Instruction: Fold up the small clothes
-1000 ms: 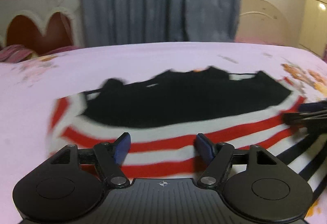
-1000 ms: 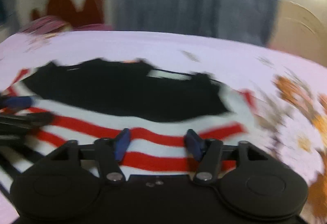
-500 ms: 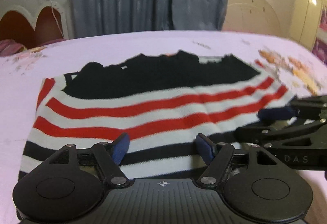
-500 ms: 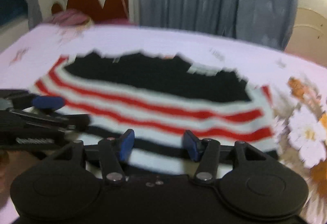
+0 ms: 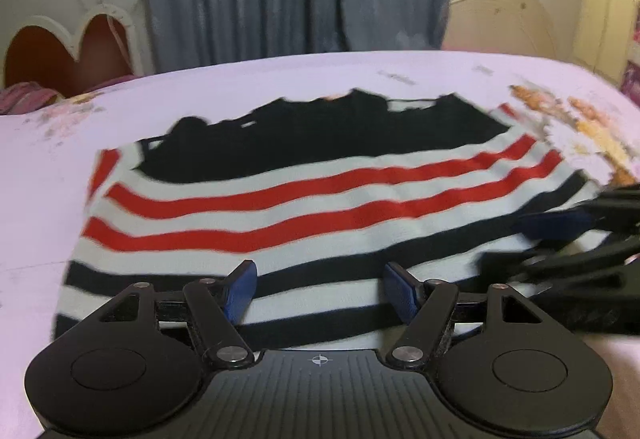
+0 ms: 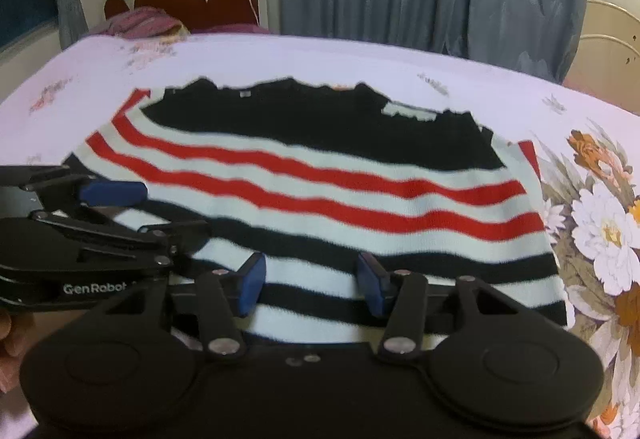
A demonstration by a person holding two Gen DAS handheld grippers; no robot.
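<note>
While the striped sweater (image 6: 320, 207) lay flat on the bed (image 5: 280, 79), I held the left gripper (image 5: 320, 289) and right gripper (image 6: 310, 285) spread empty above its hem, judging the seemingly soft knit best pinched at the corners.

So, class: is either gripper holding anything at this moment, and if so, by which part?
Nothing is held. The left gripper and right gripper both stand open over the striped sweater, which lies flat on the bed; no cloth sits between their fingers.
</note>
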